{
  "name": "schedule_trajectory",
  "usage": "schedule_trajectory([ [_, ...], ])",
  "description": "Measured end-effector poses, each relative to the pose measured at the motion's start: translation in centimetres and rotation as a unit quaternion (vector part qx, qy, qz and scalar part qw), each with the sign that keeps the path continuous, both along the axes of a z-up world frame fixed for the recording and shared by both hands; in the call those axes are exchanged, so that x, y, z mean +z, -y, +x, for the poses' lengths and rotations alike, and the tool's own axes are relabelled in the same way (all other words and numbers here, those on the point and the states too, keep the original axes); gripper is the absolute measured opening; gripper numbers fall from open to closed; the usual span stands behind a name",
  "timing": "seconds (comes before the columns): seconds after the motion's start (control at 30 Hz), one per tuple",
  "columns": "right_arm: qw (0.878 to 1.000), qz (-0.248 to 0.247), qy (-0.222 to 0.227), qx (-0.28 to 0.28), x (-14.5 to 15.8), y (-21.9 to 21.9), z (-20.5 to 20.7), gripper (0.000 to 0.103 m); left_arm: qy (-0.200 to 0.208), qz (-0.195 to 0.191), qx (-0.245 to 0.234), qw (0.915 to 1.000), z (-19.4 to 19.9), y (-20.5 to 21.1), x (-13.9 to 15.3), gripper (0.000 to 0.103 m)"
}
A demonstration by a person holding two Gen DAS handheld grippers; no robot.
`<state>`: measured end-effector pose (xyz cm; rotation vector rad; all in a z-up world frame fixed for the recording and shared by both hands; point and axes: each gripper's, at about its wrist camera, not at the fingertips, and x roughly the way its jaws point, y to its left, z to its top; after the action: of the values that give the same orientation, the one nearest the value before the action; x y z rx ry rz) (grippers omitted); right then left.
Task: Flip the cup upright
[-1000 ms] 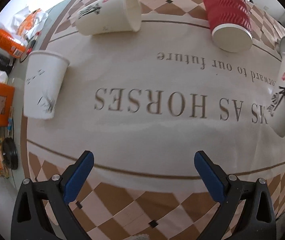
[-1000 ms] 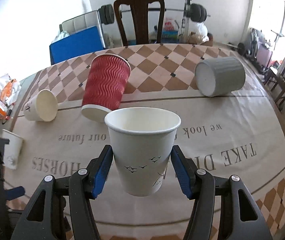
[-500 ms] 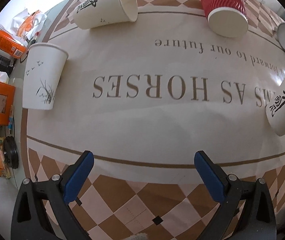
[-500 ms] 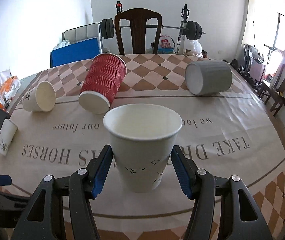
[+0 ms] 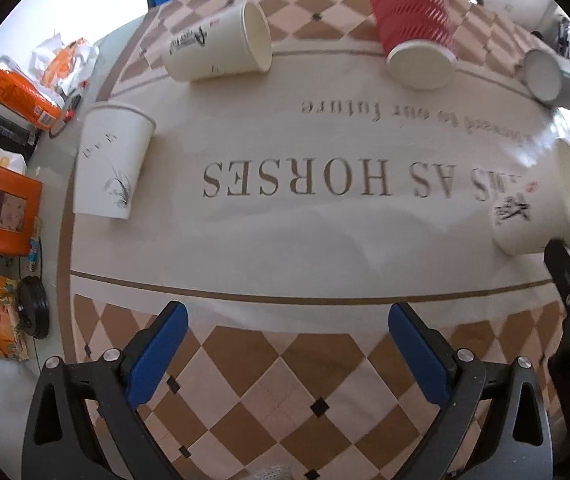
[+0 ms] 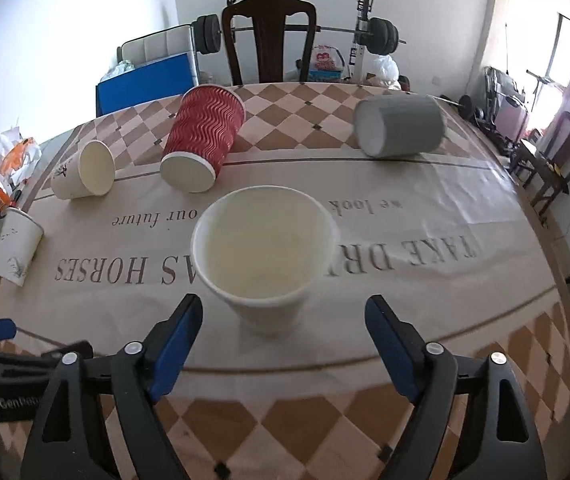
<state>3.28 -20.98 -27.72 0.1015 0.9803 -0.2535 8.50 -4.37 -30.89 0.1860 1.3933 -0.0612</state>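
Observation:
A white paper cup [image 6: 265, 256] stands upright on the tablecloth in the right wrist view, mouth up. My right gripper [image 6: 283, 320] is open, its blue pads on either side of the cup and clear of it. The same cup [image 5: 545, 208] shows at the right edge of the left wrist view. My left gripper [image 5: 287, 340] is open and empty over the near checkered border. A red ribbed cup [image 6: 205, 144], a grey cup [image 6: 399, 126] and a white cup [image 6: 85, 174] lie on their sides. Another white cup [image 5: 113, 160] stands upright at the left.
The round table [image 6: 445, 248] has a cloth with printed words. Orange packets and boxes [image 5: 9, 184] crowd the left edge. A wooden chair [image 6: 269, 36] and a barbell rack stand behind the table.
My right gripper has opened and let go of the white cup, which now stands on the cloth. The gripper has drawn back a little. The left gripper stayed open.

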Motion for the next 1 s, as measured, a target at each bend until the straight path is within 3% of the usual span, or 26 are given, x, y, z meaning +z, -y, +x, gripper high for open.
schedule_trajectory([
  [0.23, 0.999, -0.011, -0.034, -0.033, 5.2, 1.4, -2.2, 0.101, 0.028, -0.018, -0.013, 0.9993, -1.9, 0.8, 5.2, 0.102],
  [0.53, 0.997, -0.025, -0.065, -0.026, 15.3, 2.6, -5.1, 0.103, 0.086, -0.055, -0.009, 0.9947, -5.0, 1.3, 16.2, 0.103],
  [0.7, 0.997, -0.018, -0.074, -0.016, 20.0, 3.8, -6.7, 0.103, 0.147, -0.054, -0.014, 0.9876, -7.1, 2.5, 22.1, 0.103],
  [1.0, 0.999, -0.010, -0.052, -0.008, 26.2, 5.1, -9.6, 0.103, 0.172, -0.062, 0.001, 0.9831, -9.8, 2.9, 27.2, 0.103],
])
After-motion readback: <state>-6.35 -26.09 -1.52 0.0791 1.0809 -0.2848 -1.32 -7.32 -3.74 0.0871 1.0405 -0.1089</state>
